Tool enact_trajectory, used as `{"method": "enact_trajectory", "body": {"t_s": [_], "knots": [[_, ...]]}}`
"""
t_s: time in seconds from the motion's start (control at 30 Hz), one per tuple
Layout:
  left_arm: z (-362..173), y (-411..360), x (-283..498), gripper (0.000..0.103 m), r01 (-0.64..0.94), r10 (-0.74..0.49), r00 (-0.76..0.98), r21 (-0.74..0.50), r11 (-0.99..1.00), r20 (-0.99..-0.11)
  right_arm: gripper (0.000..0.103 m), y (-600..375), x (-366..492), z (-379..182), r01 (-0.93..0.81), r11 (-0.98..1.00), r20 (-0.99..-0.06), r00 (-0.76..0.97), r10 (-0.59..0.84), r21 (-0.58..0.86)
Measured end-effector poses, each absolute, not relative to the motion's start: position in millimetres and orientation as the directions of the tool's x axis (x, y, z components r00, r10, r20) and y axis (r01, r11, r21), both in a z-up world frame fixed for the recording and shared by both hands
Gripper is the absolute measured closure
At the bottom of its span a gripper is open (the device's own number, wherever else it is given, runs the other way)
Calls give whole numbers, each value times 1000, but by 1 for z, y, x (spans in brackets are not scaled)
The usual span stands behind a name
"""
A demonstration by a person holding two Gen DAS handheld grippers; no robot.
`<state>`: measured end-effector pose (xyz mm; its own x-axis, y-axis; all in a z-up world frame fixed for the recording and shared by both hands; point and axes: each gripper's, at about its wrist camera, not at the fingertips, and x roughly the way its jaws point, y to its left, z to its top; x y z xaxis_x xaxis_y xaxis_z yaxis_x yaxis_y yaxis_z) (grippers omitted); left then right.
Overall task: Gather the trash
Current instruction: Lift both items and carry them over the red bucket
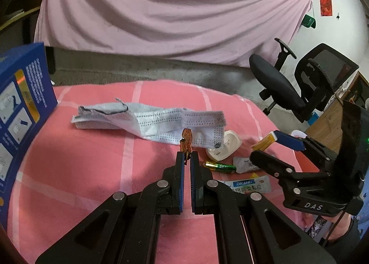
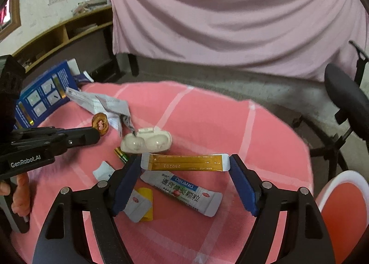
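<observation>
Left gripper (image 1: 187,160) tight on bottle cap (image 1: 186,143).

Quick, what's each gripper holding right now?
Left gripper: closed on a small brown wrapper.
Right gripper: holding an orange sachet by its ends.

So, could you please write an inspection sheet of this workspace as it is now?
Surface: pink checked cloth on the table.
Job's things: orange sachet, grey sachet, battery, face mask, white case, brown wrapper.
Clutter: blue box at the left edge.
Grippers: left tool shut on the brown wrapper; right tool holds the orange sachet by its ends.
Cables: nothing seen.
Surroundings: pink sheet, office chair.
</observation>
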<state>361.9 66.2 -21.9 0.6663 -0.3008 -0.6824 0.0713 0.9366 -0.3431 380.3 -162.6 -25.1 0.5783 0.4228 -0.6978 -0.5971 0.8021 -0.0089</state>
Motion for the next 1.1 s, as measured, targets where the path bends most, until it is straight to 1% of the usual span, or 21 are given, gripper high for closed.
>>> {"method": "enact_trajectory", "body": {"t_s": [0.17, 0.3, 0.4, 0.6, 0.87, 1.03, 1.1], "knots": [[-11, 62, 344, 100, 104, -285, 738, -314, 944, -611, 26, -170, 361, -9, -577, 815, -592, 675, 441, -50], [0, 52, 325, 100, 137, -262, 804, -262, 955, -534, 26, -175, 348, 2, -559, 826, -503, 736, 454, -71], [5, 45, 312, 100, 155, -250, 843, -230, 961, -476, 26, -180, 340, 9, -544, 836, -444, 769, 461, -73], [11, 29, 291, 100, 179, -238, 900, -188, 966, -364, 26, -199, 318, 27, -497, 866, -286, 839, 462, -60], [26, -3, 270, 100, 197, -216, 952, -106, 975, -218, 26, -228, 291, 51, -423, 904, -95, 904, 416, -66], [41, -32, 264, 100, 229, -235, 962, -52, 972, -139, 26, -252, 280, 62, -369, 928, -14, 929, 369, -45], [45, -44, 268, 100, 246, -250, 961, -46, 968, -122, 26, -267, 278, 65, -341, 939, 8, 940, 342, -30]]}}
